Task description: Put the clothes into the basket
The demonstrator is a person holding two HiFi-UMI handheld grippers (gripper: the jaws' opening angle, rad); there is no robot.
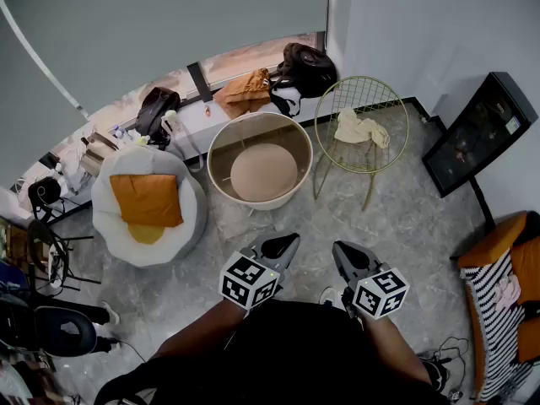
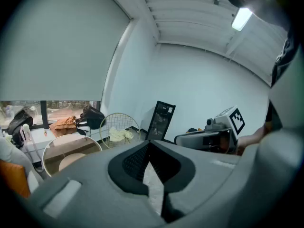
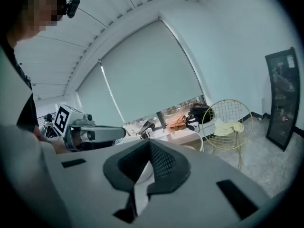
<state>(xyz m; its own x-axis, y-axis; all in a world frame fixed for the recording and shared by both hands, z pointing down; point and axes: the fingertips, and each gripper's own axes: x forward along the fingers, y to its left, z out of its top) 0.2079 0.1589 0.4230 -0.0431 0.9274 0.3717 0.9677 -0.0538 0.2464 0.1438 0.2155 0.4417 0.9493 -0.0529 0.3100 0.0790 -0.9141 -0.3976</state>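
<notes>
The pale yellow cloth (image 1: pixel 361 129) lies draped on the wire chair (image 1: pixel 375 95), well ahead of the right gripper (image 1: pixel 338 248) and slightly to its right. The round basket (image 1: pixel 253 202) stands ahead of the left gripper (image 1: pixel 291 240). Both grippers (side by side, near each other) are clenched on nothing.

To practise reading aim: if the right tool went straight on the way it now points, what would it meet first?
Probably the round basket: in the head view the shut, empty right tool aims at it across bare floor, though depth is unclear.
</notes>
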